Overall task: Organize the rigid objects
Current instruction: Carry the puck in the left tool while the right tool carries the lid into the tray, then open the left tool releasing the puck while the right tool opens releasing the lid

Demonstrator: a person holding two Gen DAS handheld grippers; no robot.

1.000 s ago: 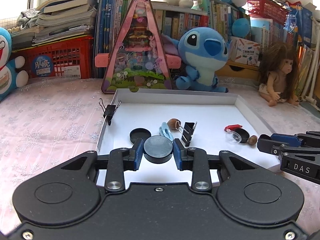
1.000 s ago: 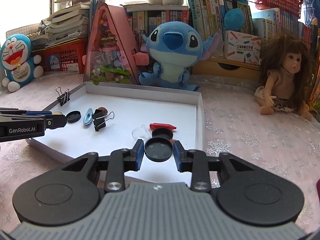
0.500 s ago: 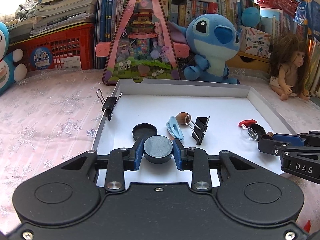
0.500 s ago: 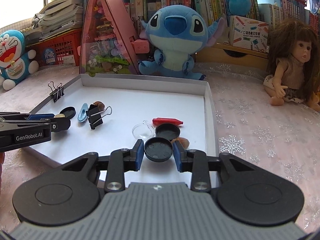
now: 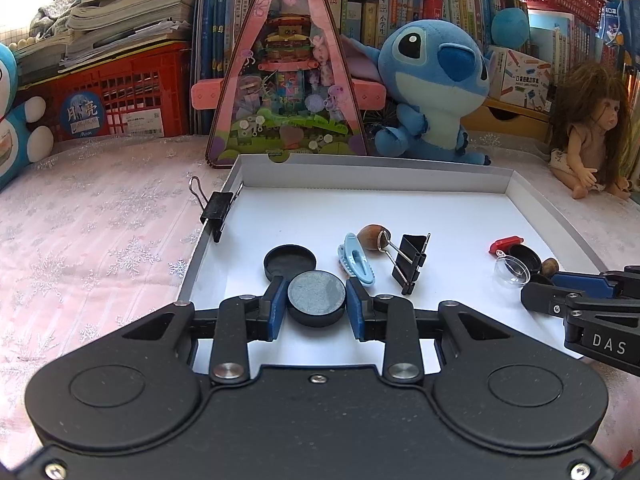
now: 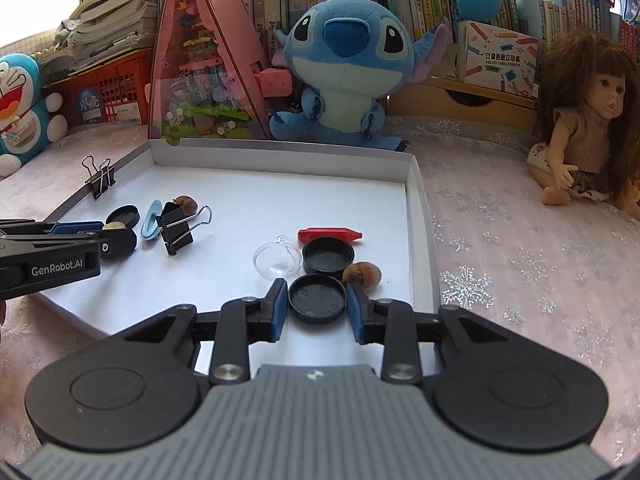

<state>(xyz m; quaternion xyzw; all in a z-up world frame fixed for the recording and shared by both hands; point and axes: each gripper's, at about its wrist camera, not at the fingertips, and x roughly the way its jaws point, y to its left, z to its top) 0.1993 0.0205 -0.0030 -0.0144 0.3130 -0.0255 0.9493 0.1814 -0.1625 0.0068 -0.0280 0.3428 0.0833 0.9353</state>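
Your left gripper [image 5: 316,303] is clamped on a grey-topped disc [image 5: 316,298] over the white tray [image 5: 360,174] with a black cap [image 5: 289,261] at its 11 o'clock, while your right gripper [image 6: 317,300] pinches another cap [image 6: 317,297], a nut [image 6: 363,275] at 2 o'clock.

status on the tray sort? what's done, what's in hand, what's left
Done: nothing looks grouped yet; items lie scattered in the white tray.
In hand: the left hand-held gripper grips a black disc, the right hand-held gripper a black cap, both low over the tray.
Left: binder clips, blue clip, nuts, red piece, clear dome, other caps.
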